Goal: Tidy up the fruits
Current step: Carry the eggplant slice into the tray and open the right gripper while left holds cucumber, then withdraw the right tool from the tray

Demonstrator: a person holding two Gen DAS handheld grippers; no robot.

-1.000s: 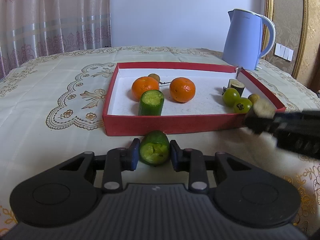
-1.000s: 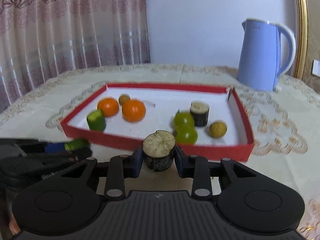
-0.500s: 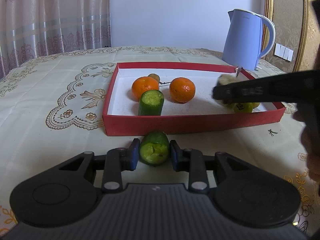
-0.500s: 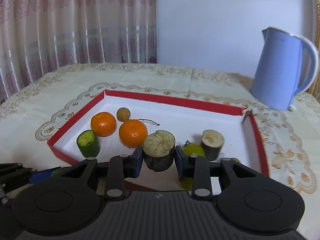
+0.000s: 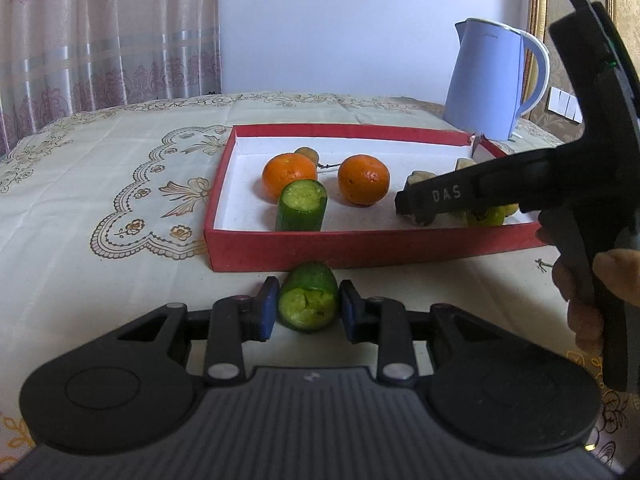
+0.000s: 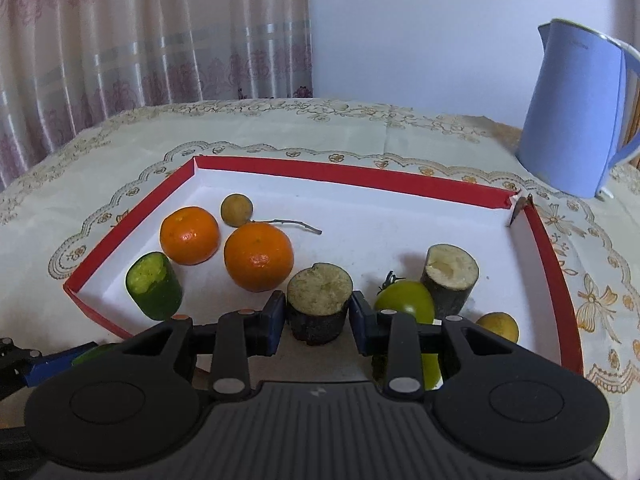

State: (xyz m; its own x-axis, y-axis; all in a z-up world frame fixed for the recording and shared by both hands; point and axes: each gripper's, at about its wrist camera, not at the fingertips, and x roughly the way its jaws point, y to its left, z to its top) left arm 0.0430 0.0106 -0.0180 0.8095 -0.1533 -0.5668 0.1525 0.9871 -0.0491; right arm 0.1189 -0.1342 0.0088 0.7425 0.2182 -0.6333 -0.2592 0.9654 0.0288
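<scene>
Scene: A red tray (image 6: 554, 280) is seen on a patterned tablecloth (image 5: 120, 168), a blue kettle (image 6: 576, 120) standing behind it.
Right gripper (image 6: 318, 316): Clenched on a dark-skinned stub (image 6: 319, 300), cut face up, which is held upright over the tray's near middle.
Left gripper (image 5: 307, 310): Closed on a cucumber piece (image 5: 308, 296), held just outside the tray's near wall; its long axis points toward the tray.
Key relation: The free floor lies directly below and ahead of the right gripper, between an orange (image 6: 258, 256) on one side and a green tomato (image 6: 405, 302) and a second stub (image 6: 450, 278) on the other.
Nearer hand: The right is judged nearer to a set-down, being already inside the tray.
Also in tray: A second orange (image 6: 189, 234), a cucumber piece standing on end (image 6: 154, 286), two small brownish fruits.
Hedge: Whether the held stub touches the floor cannot be told; its base is hidden.
Risk: The neighbouring orange may be nudged.
</scene>
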